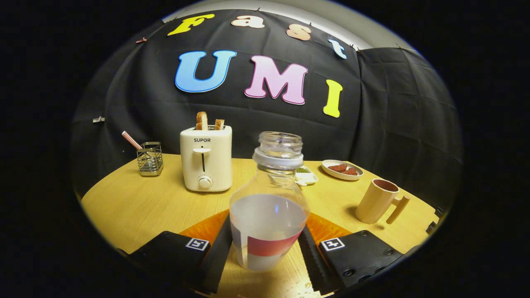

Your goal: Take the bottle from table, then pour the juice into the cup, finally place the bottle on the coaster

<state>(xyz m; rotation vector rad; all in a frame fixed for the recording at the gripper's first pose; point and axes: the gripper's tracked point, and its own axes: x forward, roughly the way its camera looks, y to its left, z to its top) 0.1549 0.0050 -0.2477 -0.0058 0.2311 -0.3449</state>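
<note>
A clear, uncapped bottle (pixel 269 207) stands upright between my fingers, about half full of pale juice, with a white and red label around its lower part. My gripper (pixel 265 244) is shut on it, one finger pressing each side of its lower body. An orange coaster (pixel 207 227) lies on the wooden table (pixel 136 203) just beyond the fingers, partly hidden behind the bottle. I cannot tell whether the bottle's base rests on the table or hangs just above it. A beige cup (pixel 377 200) with a stick handle stands to the right, beyond the right finger.
A white toaster (pixel 206 159) holding two toast slices stands beyond the bottle to the left. Further left is a wire holder (pixel 150 158) with a striped straw. Behind the bottle sit a small white dish (pixel 307 177) and a plate (pixel 342 169) with food.
</note>
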